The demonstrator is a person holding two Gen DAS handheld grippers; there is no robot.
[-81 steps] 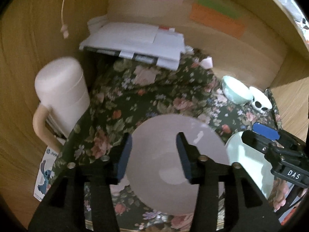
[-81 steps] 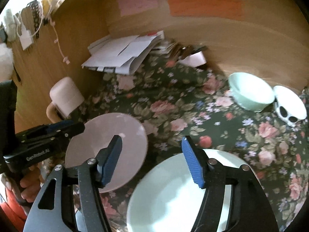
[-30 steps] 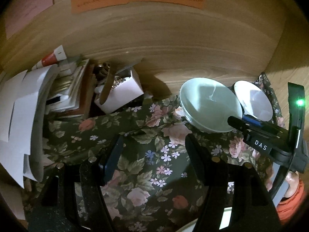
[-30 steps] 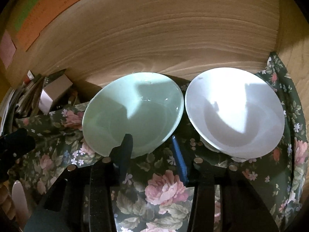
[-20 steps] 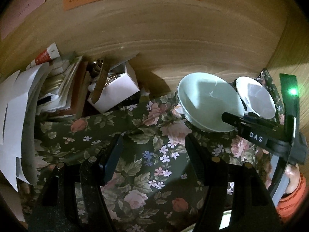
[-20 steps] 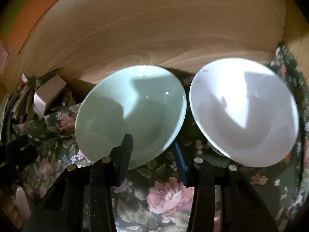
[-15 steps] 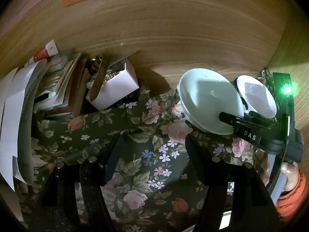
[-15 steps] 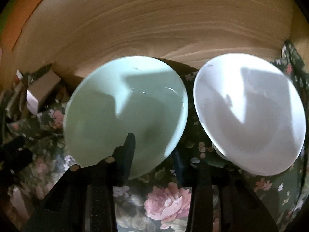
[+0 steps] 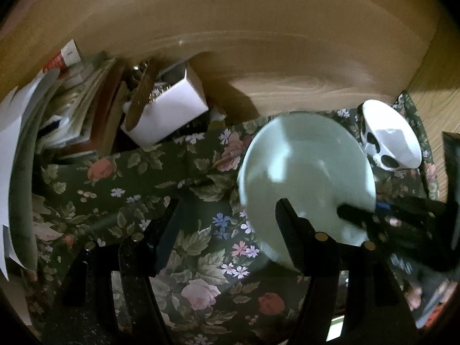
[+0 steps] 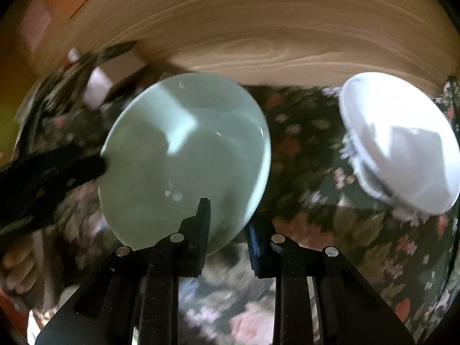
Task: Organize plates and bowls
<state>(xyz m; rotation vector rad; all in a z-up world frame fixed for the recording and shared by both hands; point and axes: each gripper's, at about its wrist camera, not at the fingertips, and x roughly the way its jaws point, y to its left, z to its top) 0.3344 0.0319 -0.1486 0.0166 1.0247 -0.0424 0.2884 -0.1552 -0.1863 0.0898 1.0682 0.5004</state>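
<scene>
A pale green bowl (image 10: 184, 155) is tipped up above the floral cloth (image 10: 302, 149), and its near rim sits between the fingers of my right gripper (image 10: 228, 224). The jaws are closing and pinch that rim, one finger inside the bowl and one outside. A white bowl with black spots (image 10: 402, 143) rests on the cloth to the right, apart from the green one. In the left wrist view my left gripper (image 9: 227, 204) hovers open over the cloth (image 9: 138, 181) with nothing between its fingers. Its right finger overlaps the green bowl (image 9: 304, 172) in the picture. The right gripper (image 9: 359, 215) reaches in from the right.
A wooden wall (image 9: 258, 43) closes off the back. A white box of small items (image 9: 169, 112) and a heap of papers and books (image 9: 57, 120) fill the back left. A sliver of a pale plate (image 9: 333, 327) shows at the bottom edge. A person's fingers (image 10: 17, 258) show at lower left.
The right jaws have narrowed onto the green bowl's rim. The bowl has tipped up and shifted left, away from the white bowl. The left gripper has sunk a little and stays open.
</scene>
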